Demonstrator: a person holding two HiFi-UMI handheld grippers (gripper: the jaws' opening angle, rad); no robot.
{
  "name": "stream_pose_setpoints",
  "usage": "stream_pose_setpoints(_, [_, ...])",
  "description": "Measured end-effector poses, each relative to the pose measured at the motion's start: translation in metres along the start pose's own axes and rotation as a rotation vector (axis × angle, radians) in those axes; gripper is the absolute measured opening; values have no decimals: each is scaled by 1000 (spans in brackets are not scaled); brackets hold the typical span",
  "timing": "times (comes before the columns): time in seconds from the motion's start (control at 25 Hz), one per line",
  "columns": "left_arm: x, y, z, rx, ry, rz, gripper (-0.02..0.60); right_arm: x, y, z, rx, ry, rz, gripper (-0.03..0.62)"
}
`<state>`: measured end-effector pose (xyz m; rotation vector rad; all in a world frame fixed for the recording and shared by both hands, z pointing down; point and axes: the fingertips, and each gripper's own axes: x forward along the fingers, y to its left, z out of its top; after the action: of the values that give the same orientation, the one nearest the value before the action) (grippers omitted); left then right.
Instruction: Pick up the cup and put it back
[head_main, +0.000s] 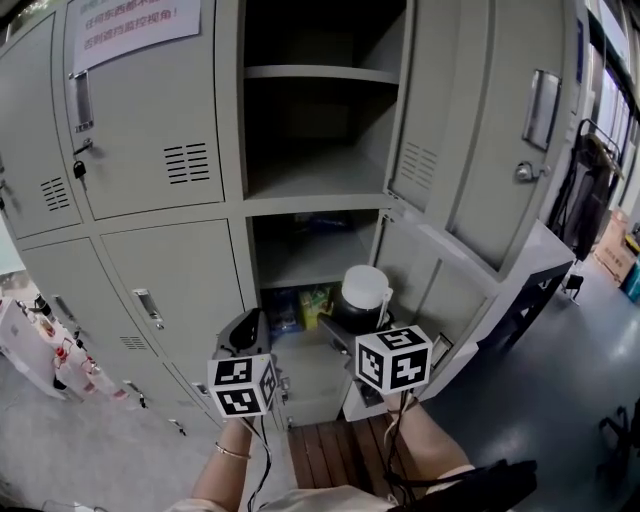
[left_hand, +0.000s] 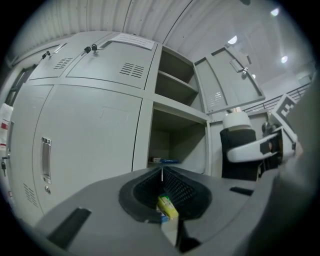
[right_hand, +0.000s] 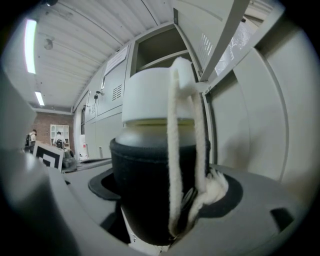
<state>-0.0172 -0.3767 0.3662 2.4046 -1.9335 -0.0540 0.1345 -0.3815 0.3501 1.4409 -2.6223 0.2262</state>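
Cup (head_main: 362, 294) held upright in the right gripper (head_main: 358, 318), its jaws pinching the black sleeve low on the body while the white lid stands above them and a white cord (right_hand: 175, 150) hangs down the near side. It is in the air in front of the open locker (head_main: 232, 150), just near of the lower compartment (head_main: 305, 262), whose door (head_main: 440, 270) swings out to the right. The return turns on this: the opening lies straight ahead and slightly left of the cup, with the cup's long axis vertical, so it would likely go in base first along the jaws' own line. The left gripper (head_main: 248, 330) hangs just left of the cup and apart from it, its jaws seemingly pressed together on nothing; the yellow and blue packets (left_hand: 166, 207) seen past its pads appear to lie inside the locker, though that view is too dim to be sure. The right gripper alone carries the load.
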Motion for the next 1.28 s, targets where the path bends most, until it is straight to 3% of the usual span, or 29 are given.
stream_pose_setpoints(0.48, [-13, 14, 9, -17, -2, 19, 12, 3, 18, 83, -36, -32, 95, 419])
stream_pose_setpoints(1.28, [-20, 22, 31, 19, -22, 19, 12, 5, 39, 200, -90, -92, 161, 419])
